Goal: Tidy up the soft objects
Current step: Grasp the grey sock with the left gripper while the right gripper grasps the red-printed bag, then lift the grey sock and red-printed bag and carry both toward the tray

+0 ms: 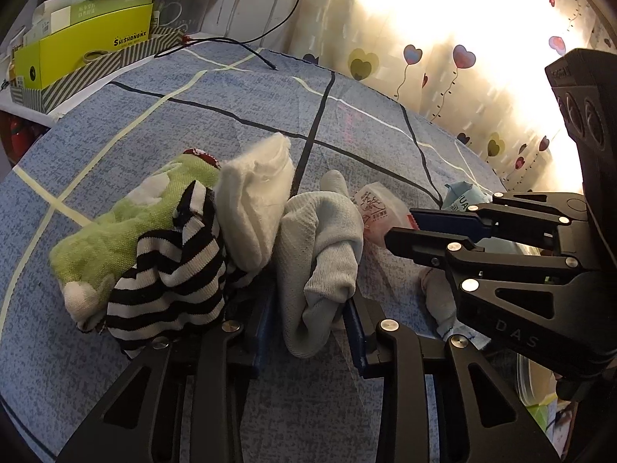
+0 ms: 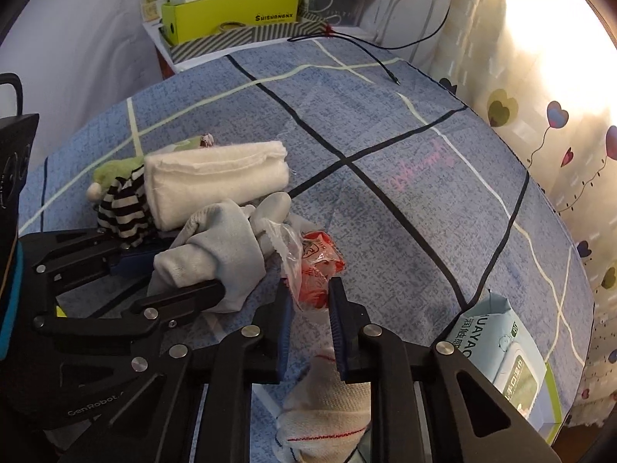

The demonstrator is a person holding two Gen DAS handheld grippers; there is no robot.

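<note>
You are working over a bed (image 2: 405, 208) covered in a blue checked sheet, where the soft things are lying bunched near your grippers. Furthest to the left, a green towel (image 1: 115, 231) is sitting under a striped sock (image 1: 169, 281), and beside them a white cloth (image 2: 216, 185) is lying rolled. Your left gripper (image 1: 308, 332) is straddling a grey sock (image 1: 320, 262); the sock is between its fingers, but whether the pads are pressing it you cannot tell from here. Your right gripper (image 2: 310, 301) is clenching the edge of a small red-and-clear plastic packet (image 2: 312, 274), just beside the grey sock. The sorting appears to be midway, with a pick in hand on each side. The next move likely calls for lifting the packet clear without dragging the grey sock along.
</note>
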